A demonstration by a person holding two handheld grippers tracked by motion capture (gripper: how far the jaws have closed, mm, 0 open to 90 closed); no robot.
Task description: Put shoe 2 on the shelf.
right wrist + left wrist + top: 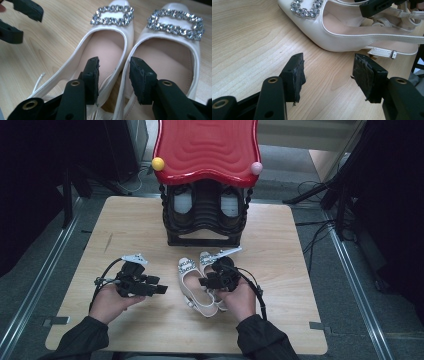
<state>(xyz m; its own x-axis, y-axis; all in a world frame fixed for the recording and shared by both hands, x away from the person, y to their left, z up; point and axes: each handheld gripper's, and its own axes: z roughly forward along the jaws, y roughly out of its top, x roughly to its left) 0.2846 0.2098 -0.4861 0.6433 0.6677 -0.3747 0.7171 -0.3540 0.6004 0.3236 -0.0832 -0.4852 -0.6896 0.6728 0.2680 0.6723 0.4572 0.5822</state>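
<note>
Two cream slingback shoes with rhinestone buckles lie side by side on the wooden table, toes pointing away: the left shoe (186, 279) (110, 52) (342, 32) and the right shoe (206, 258) (167, 60). My right gripper (205, 282) (113, 75) hangs over their heel ends with one jaw inside each shoe. The two adjoining side walls stand between the jaws, and the pads do not visibly press on them. My left gripper (160, 289) (328, 75) rests low over bare wood just left of the left shoe, open and empty.
At the table's far edge stands a black shoe rack (205, 227) with a wavy red top (207, 147), a yellow ball (158, 163) and a pink ball (256, 168) at its corners, and shoes inside. Bare wood (125, 220) spreads to the left and right.
</note>
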